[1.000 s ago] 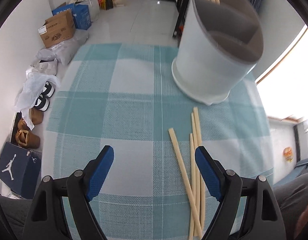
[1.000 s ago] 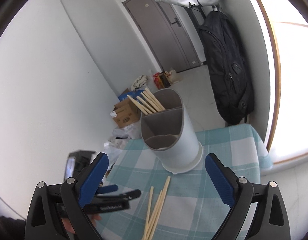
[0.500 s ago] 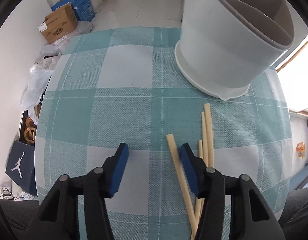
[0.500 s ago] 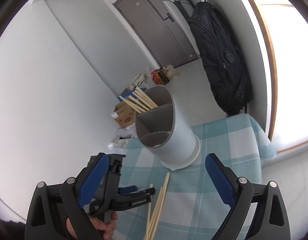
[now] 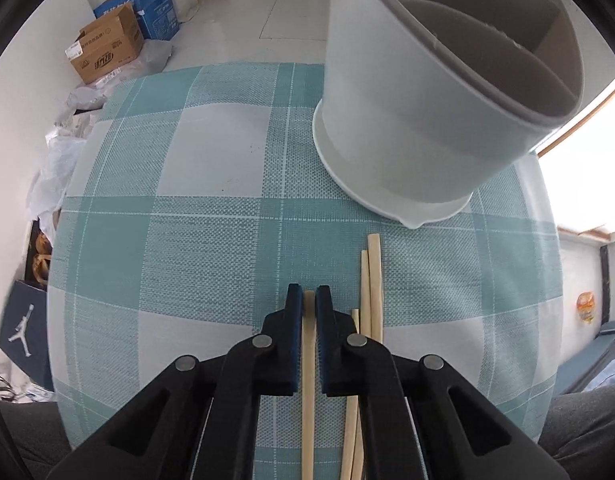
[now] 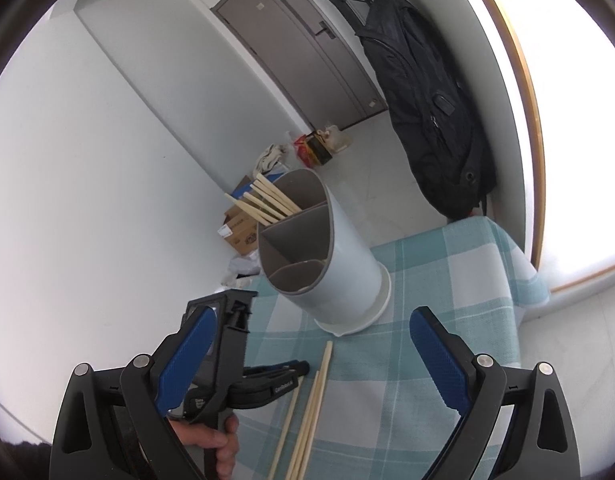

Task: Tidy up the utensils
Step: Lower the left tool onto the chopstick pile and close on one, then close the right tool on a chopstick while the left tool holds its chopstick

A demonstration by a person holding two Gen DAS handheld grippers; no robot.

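Several pale wooden chopsticks [image 5: 374,280] lie on the teal checked tablecloth [image 5: 187,260], just short of a white divided utensil holder [image 5: 407,120]. My left gripper [image 5: 308,300] points down at the cloth, its jaws closing on the leftmost chopstick [image 5: 308,360], whose end shows between the blue pads. The right wrist view shows the same left gripper [image 6: 299,368] low over the loose chopsticks [image 6: 315,392]. My right gripper [image 6: 311,320] hangs above the table, open and holding nothing. More chopsticks [image 6: 267,200] stand in the far compartment of the holder [image 6: 347,264].
Beyond the table's far edge lie cardboard boxes [image 5: 103,52], bags and shoes on the floor. A black backpack [image 6: 427,100] hangs on the wall near a grey door. A hand [image 6: 215,444] grips the left tool's handle. A window lights the right side.
The left gripper moved forward and right over the cloth and closed from wide open onto one chopstick. The right gripper stayed open and rolled slightly.
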